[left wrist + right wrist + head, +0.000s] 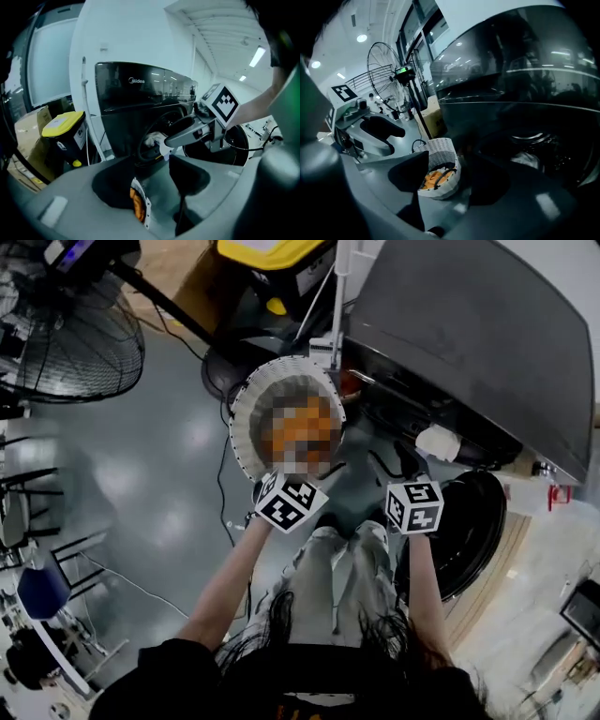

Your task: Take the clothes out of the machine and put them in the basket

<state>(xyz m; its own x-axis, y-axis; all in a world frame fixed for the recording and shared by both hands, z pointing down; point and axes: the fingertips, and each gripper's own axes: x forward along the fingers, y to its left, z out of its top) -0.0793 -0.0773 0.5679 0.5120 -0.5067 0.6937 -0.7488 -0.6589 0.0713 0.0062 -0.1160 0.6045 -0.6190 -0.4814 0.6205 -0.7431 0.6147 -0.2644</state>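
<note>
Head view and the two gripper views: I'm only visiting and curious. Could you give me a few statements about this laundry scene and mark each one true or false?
1. The white basket holds orange cloth. True.
2. The washing machine has its door shut. False: the round door hangs open.
3. The right gripper holds a garment. False: its jaws stand apart and empty; a white cloth lies in the machine's opening.
4. The left gripper is empty. True.
5. A fan stands in the room. True.
</note>
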